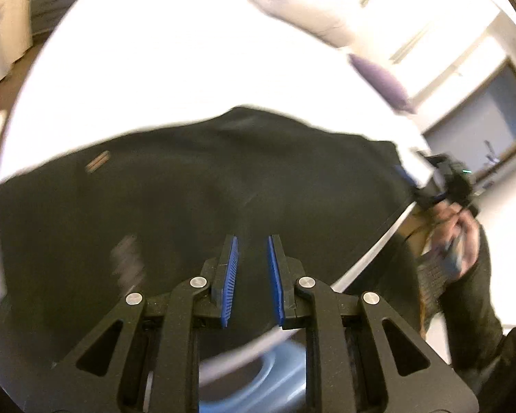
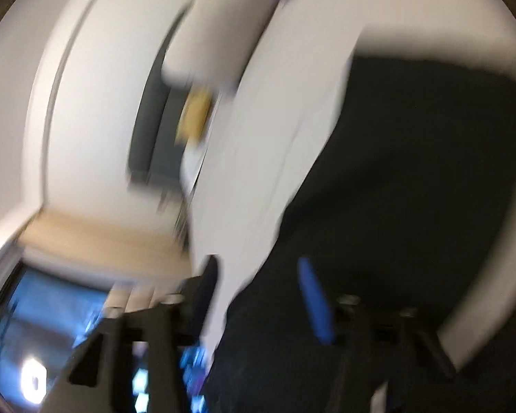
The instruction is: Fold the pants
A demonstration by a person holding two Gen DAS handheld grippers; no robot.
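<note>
Black pants (image 1: pixel 206 186) lie spread across a white table (image 1: pixel 161 62). My left gripper (image 1: pixel 253 241) hangs over their near edge with its blue-padded jaws slightly apart and nothing between them. My right gripper (image 1: pixel 412 180) shows in the left wrist view at the pants' right corner, held by a hand; its blue pad touches the cloth edge. The right wrist view is badly blurred: the pants (image 2: pixel 412 189) fill its right side, and my right gripper (image 2: pixel 258 275) has its jaws wide apart over the pants' edge.
A grey cloth (image 1: pixel 292 10) and a purple item (image 1: pixel 382 81) lie at the table's far right edge. White walls and a dark window (image 1: pixel 488 110) are on the right. A pale blue object (image 1: pixel 258 378) sits below the table edge.
</note>
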